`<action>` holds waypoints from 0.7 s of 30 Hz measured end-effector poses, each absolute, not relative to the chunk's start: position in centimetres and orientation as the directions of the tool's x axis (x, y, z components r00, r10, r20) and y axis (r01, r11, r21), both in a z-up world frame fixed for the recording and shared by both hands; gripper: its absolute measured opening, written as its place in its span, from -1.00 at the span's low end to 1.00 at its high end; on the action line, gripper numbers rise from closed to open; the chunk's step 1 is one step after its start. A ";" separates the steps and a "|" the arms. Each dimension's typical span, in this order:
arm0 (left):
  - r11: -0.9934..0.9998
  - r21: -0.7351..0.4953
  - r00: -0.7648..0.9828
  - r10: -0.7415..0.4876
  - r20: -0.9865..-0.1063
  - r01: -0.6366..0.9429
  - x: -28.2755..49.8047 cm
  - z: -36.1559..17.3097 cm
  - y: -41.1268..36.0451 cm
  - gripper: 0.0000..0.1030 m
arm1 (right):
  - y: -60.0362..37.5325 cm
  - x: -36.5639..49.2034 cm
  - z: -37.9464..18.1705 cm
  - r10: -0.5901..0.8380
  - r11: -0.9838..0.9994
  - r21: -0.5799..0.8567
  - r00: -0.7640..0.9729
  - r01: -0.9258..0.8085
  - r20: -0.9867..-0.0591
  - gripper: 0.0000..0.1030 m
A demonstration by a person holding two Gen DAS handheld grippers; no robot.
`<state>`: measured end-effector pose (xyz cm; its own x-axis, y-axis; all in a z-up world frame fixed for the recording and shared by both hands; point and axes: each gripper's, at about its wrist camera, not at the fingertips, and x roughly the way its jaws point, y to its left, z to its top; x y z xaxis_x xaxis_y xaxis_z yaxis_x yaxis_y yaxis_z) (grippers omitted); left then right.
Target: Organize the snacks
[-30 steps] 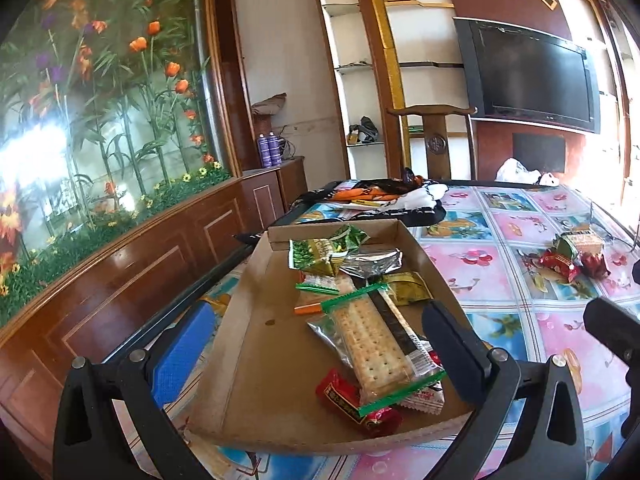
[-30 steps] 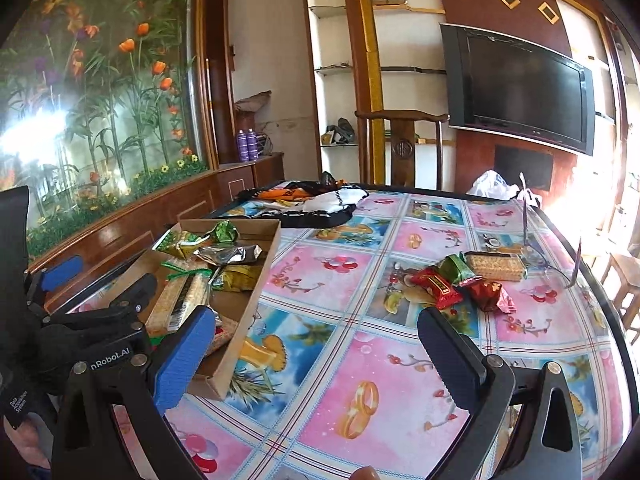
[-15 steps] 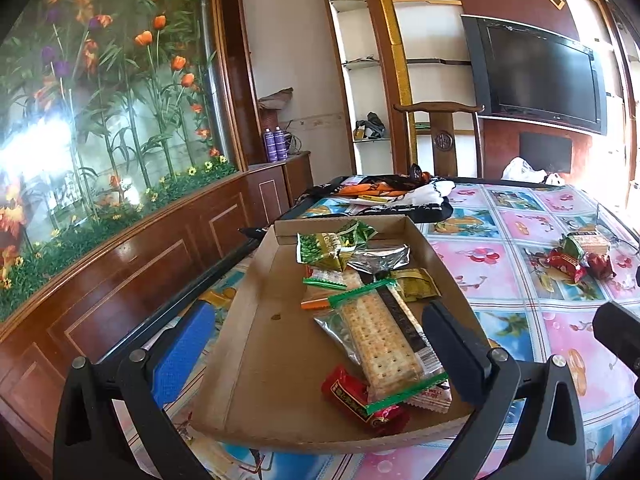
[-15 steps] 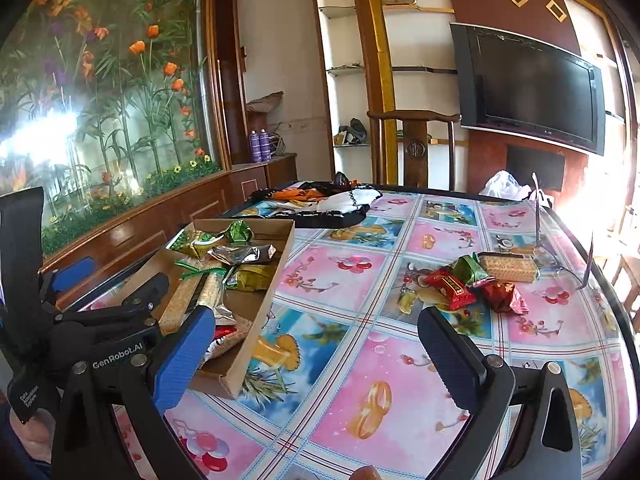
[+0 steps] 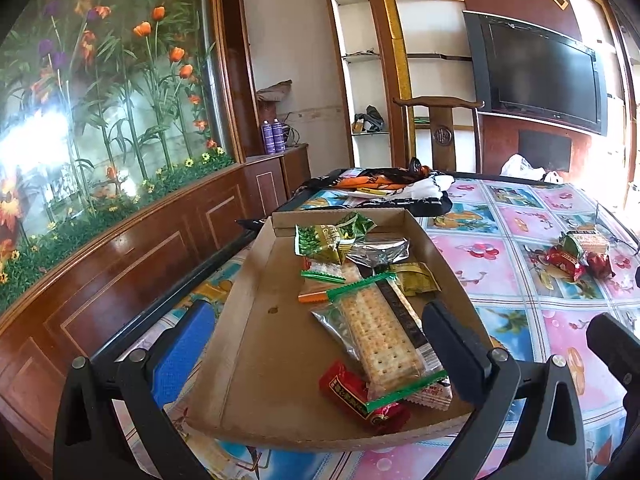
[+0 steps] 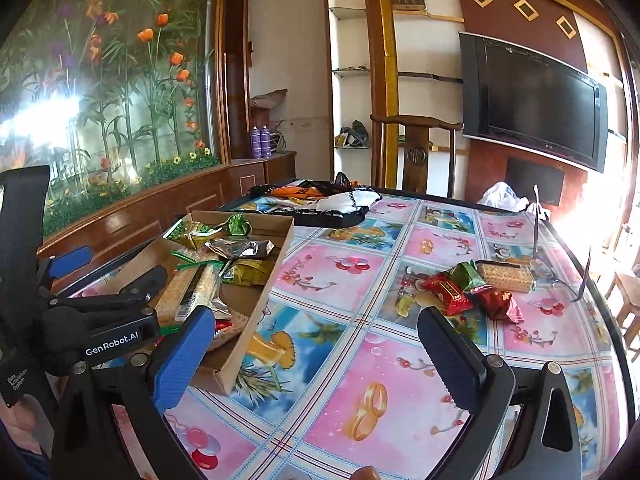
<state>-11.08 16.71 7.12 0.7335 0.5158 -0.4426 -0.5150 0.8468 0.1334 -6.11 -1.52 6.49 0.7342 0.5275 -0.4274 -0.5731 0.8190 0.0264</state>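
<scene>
Covering the table, a floral cloth [image 6: 352,380] faces a wall-mounted television [image 6: 532,104].

One cardboard tray [image 5: 248,344], two purple bottles [image 5: 273,136], two hand-held grippers [image 5: 320,344], one television [image 5: 540,76]

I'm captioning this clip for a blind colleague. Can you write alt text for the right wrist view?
The open right gripper hovers over a floral tablecloth, empty. Ahead to its right lies a small pile of loose snacks; to its left a shallow cardboard box holds more packets, with the left gripper beside it.
</scene>
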 end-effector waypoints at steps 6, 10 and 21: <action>0.845 0.137 0.731 0.520 -0.441 -0.518 -11.1 7.1 16.7 1.00 | -1.3 -6.2 6.5 0.525 0.818 0.013 0.738 -0.575 -0.424 0.99; 0.844 0.136 0.731 0.521 -0.441 -0.519 -11.1 7.1 16.8 1.00 | -1.3 -6.4 6.5 0.526 0.817 0.011 0.738 -0.576 -0.423 0.99; 0.840 0.125 0.728 0.523 -0.444 -0.527 -11.2 7.0 17.0 1.00 | -1.3 -6.2 6.5 0.520 0.822 0.011 0.741 -0.570 -0.426 0.99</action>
